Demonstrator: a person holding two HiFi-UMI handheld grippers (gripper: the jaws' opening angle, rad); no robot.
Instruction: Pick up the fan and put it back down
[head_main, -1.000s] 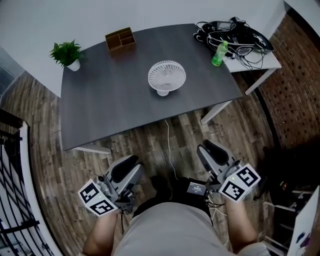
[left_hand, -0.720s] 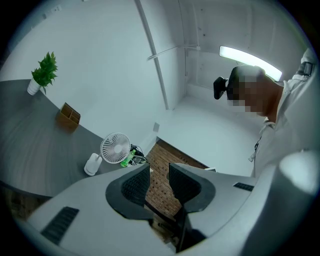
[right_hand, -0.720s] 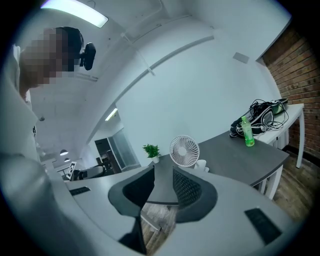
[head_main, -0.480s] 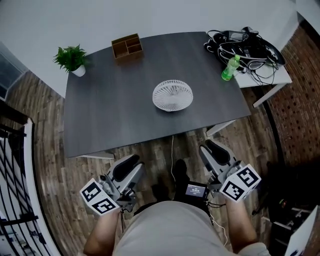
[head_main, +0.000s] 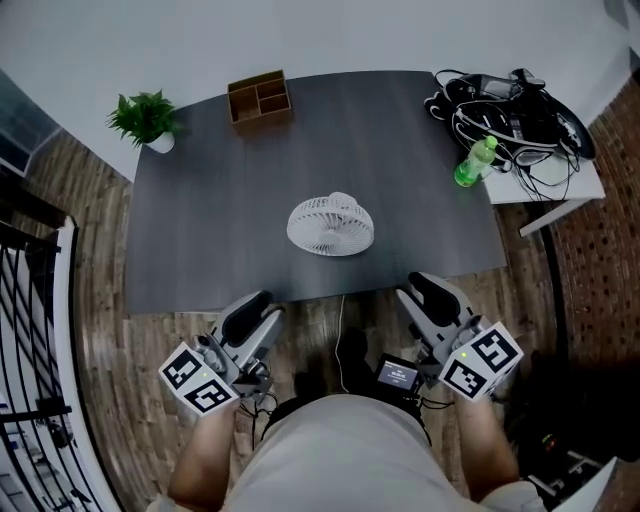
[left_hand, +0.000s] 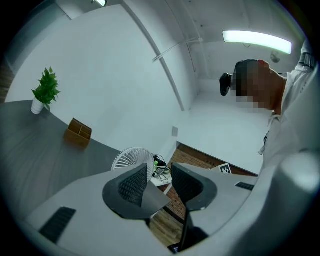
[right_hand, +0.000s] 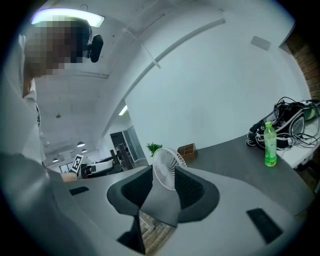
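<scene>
Potted plant (head_main: 145, 118) sat at the far corner of the grey table (head_main: 200, 240), roughly 10 o'clock from the fan (head_main: 331, 225). Left gripper (head_main: 250, 318) hung off the near edge at about 7, jaws partway apart and opening, nothing between them. Wooden organizer (head_main: 260, 98) was at 11. The fan stood near the front edge with clear space around it. Right gripper (head_main: 432, 300) at 5, same deal: opening, empty. Green bottle (head_main: 474, 163) at 2, cable tangle (head_main: 515, 105) just past it.

The head view looks steeply down on the whole tabletop (head_main: 200, 230). The left gripper view and right gripper view sit low by its near edge, facing across it — all three share the fan (head_main: 331, 226).
</scene>
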